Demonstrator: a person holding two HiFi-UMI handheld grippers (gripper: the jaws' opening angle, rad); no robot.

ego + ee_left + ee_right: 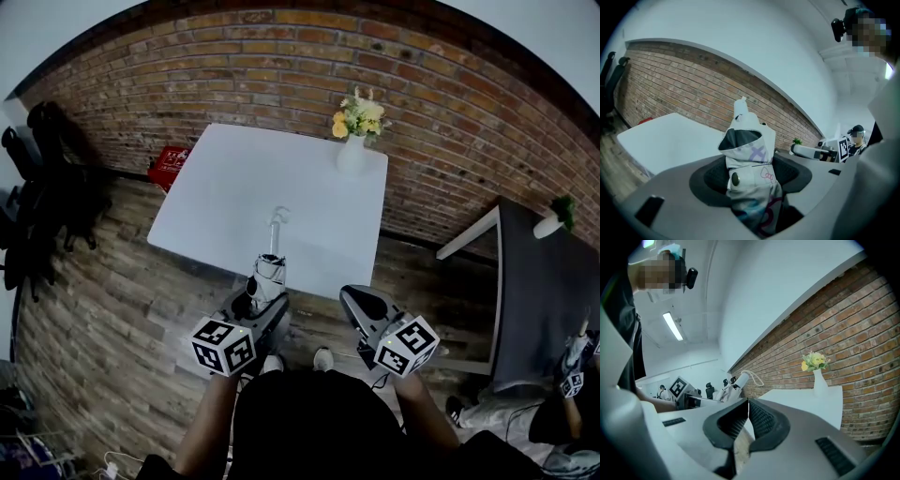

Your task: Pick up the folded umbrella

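The folded umbrella (pixel 269 272) is white with a dark patch and purple print, and its pale handle with a cord loop (pixel 277 221) points toward the table. My left gripper (pixel 263 292) is shut on the umbrella's body (pixel 751 161), which stands up between the two pads over the table's near edge. In the right gripper view the same umbrella (pixel 735 383) shows at the left, held in the air. My right gripper (pixel 353 298) hangs beside it to the right, over the floor, jaws shut (pixel 747 403) with nothing between them.
A white table (pixel 225 183) stands against the brick wall, with a white vase of yellow flowers (pixel 354 142) at its far right corner. A red box (pixel 171 161) lies on the floor at its left. Black chairs (pixel 42 187) stand at left, a dark table (pixel 544 281) at right.
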